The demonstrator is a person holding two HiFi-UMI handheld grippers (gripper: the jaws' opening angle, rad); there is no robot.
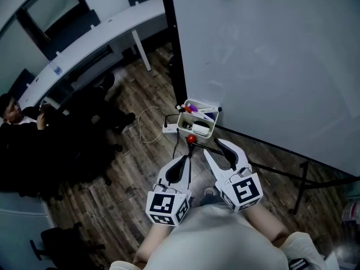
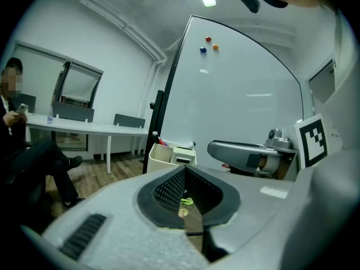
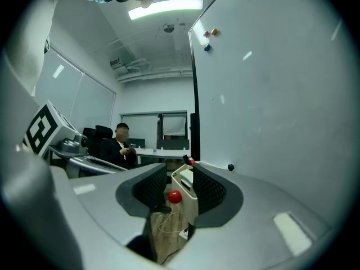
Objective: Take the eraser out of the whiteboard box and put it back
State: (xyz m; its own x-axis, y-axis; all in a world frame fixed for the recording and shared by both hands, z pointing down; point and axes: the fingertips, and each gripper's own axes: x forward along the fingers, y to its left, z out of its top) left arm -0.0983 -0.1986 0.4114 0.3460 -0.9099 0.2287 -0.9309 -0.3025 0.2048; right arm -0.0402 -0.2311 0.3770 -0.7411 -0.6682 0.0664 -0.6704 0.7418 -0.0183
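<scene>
Below the whiteboard (image 1: 264, 55), the eraser (image 1: 201, 129) lies in the whiteboard box (image 3: 187, 194), just beyond my right gripper (image 1: 212, 145), whose jaws stand apart and empty, while my left gripper (image 1: 184, 161) has its jaws together, so I should centre squarely on the eraser before closing.

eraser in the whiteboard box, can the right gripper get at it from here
Probably yes: the right gripper is open, the whiteboard box sits straight ahead of it, and the eraser shows at its open top.
</scene>
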